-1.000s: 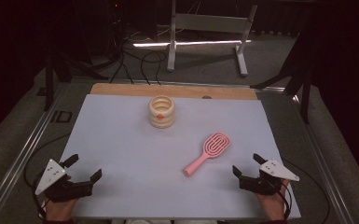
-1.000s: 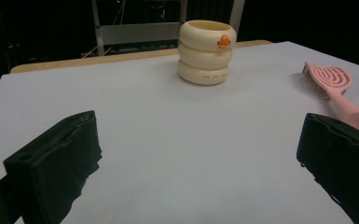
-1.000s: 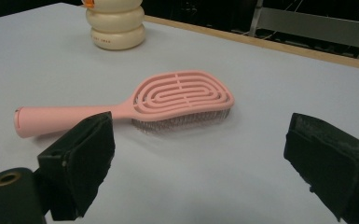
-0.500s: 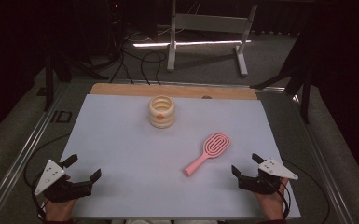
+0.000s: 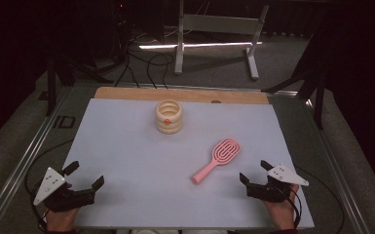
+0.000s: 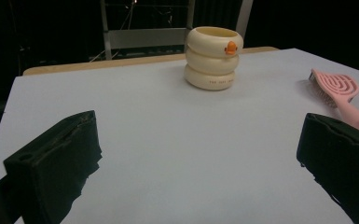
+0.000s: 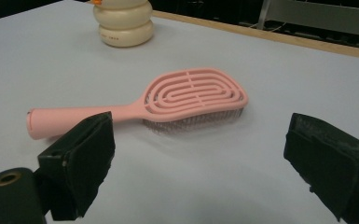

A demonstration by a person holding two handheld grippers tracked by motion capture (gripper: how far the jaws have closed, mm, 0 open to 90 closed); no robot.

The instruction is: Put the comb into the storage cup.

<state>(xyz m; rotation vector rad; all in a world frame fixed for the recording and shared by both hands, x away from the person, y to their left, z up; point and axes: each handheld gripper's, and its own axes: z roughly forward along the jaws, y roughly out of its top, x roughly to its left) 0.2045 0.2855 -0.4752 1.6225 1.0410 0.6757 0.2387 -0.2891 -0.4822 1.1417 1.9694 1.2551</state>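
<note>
A pink hairbrush [image 5: 217, 160] lies bristles down on the white table sheet [image 5: 126, 161], right of centre, its handle pointing at the near edge. A cream ringed cup [image 5: 169, 116] with an orange duck mark stands upright toward the far side. My right gripper [image 5: 253, 171] rests open at the near right, just right of the brush handle; in the right gripper view the brush [image 7: 168, 100] lies just beyond the open jaws [image 7: 203, 128]. My left gripper [image 5: 86, 174] is open and holds nothing at the near left, with the cup [image 6: 213, 57] far ahead of it [image 6: 199, 126].
A wooden strip [image 5: 126, 93] borders the sheet's far edge. Beyond the table stands a metal frame [image 5: 214, 24], with cables on the dark floor. Metal rails run along both table sides. Bare sheet lies between the two grippers.
</note>
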